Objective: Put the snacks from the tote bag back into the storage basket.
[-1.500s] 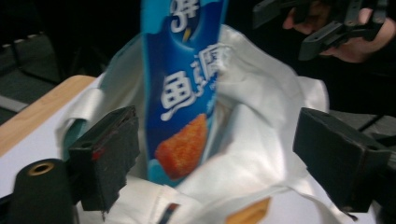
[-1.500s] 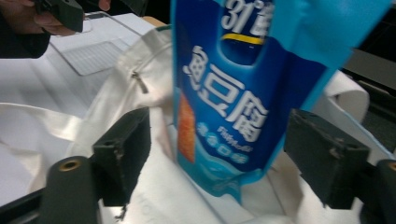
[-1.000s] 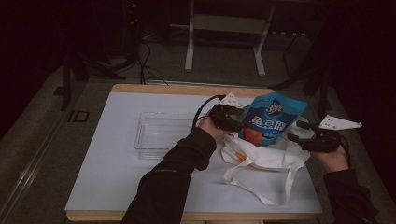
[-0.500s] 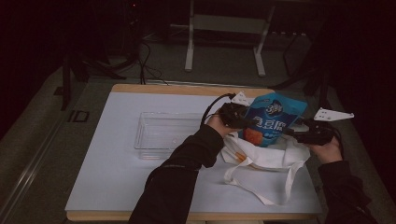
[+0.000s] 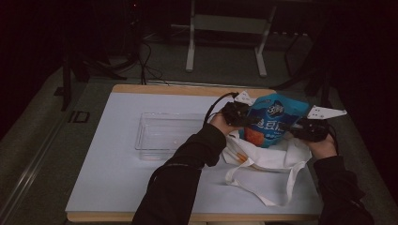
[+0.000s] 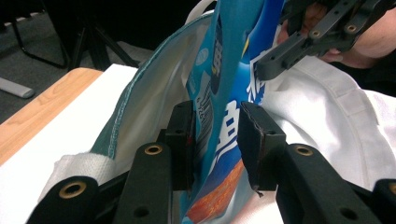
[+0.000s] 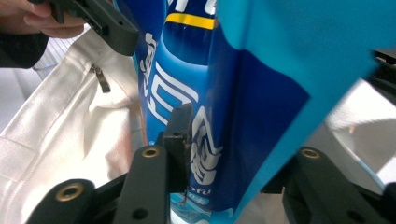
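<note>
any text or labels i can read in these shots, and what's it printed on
Large white characters on the blue snack bag, stacked one above another: too blurred and cut off to read.
A round mark near the bag's top in the high view: not legible.
Barcode and small print on the bag's side, left gripper view: too small to read.
White tote bag: no print visible.

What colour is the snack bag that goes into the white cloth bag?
The snack bag is blue with white lettering, a yellow stripe and an orange patch near the bottom; the right gripper view shows it best.
</note>
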Demonstrator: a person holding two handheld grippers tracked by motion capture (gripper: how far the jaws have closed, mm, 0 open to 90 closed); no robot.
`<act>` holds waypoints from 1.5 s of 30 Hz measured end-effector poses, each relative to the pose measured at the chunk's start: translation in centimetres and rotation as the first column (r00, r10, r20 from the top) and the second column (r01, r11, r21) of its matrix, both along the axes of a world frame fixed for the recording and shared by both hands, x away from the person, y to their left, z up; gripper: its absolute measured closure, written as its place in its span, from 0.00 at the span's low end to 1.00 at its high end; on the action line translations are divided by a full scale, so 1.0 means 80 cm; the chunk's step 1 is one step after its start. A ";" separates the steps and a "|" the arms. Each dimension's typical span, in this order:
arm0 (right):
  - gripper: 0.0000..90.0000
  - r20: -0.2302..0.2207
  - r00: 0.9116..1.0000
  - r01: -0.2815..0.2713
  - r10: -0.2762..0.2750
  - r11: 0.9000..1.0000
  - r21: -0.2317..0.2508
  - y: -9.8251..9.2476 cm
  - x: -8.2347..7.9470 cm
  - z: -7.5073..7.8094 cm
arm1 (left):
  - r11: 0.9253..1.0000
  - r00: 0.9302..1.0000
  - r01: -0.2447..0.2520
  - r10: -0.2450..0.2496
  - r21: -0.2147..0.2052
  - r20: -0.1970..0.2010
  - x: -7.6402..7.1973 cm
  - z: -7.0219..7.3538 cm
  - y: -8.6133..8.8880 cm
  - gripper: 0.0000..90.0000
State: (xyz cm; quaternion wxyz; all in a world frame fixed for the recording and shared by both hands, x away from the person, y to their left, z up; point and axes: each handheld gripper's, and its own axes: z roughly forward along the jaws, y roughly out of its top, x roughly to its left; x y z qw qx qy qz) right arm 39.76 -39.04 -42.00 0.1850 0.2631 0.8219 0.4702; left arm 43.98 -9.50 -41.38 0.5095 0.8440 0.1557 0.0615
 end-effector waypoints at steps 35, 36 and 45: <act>0.97 -0.014 1.000 -0.006 0.007 0.999 0.035 0.004 -0.003 0.027 | 0.999 0.999 -0.026 0.025 0.020 0.031 -0.006 0.027 -0.015 1.00; 0.97 -0.013 1.000 -0.008 0.008 0.999 0.036 0.004 -0.003 0.029 | 0.999 0.999 -0.025 0.024 0.023 0.034 -0.007 0.030 -0.015 1.00; 0.98 0.014 1.000 -0.018 0.018 0.999 0.038 0.004 -0.010 0.058 | 1.000 0.999 -0.004 0.004 0.001 0.052 -0.012 0.058 -0.011 1.00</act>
